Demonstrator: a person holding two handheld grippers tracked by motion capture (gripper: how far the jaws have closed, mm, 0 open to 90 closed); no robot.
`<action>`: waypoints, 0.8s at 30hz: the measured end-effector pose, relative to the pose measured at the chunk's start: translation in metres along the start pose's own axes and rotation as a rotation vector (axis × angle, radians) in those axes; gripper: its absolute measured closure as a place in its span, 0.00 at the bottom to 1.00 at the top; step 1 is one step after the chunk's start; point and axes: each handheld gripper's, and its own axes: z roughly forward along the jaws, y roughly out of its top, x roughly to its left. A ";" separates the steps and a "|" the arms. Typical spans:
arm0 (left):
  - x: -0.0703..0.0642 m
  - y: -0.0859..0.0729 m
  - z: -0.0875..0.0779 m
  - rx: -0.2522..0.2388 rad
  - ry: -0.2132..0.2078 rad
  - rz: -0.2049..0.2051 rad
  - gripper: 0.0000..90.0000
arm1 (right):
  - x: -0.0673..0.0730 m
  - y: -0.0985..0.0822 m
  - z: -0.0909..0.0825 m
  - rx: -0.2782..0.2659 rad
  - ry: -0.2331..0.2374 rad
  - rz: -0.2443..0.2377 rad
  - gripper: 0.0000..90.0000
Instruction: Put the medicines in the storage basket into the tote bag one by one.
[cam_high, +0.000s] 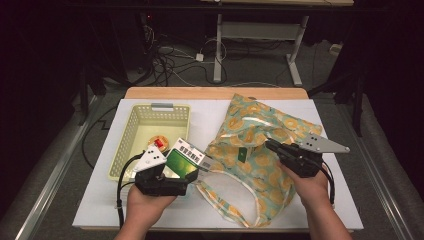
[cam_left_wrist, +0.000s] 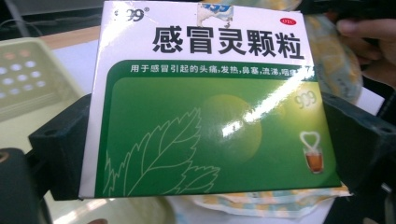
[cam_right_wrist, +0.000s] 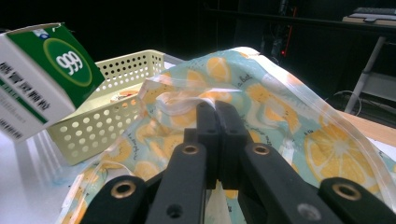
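White tabletop: left gripper (cam_high: 192, 176) clamps green medicine box (cam_high: 183, 159), lifted beside basket (cam_high: 131, 131); right gripper (cam_high: 270, 145) pinches bag (cam_high: 260, 160) rim; box not yet bagged.

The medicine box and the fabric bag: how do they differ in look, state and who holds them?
The medicine box is a rigid green-and-white carton with printed text; the fabric bag is soft, crumpled cloth with an orange-slice print. The box is lifted off the table, clamped between the left gripper's jaws; the bag lies on the table, with the right gripper shut on its fabric near the opening. Both are gripped, beside the yellow basket.
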 end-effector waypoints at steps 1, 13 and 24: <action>-0.003 0.000 0.002 0.006 -0.010 0.008 0.07 | 0.000 0.000 0.000 0.000 0.000 -0.001 1.00; -0.042 0.011 0.056 0.080 -0.102 0.068 0.06 | 0.000 0.002 -0.004 -0.011 -0.005 -0.002 1.00; -0.060 0.012 0.104 0.113 -0.121 0.110 0.06 | 0.000 0.002 -0.003 -0.013 -0.003 -0.004 1.00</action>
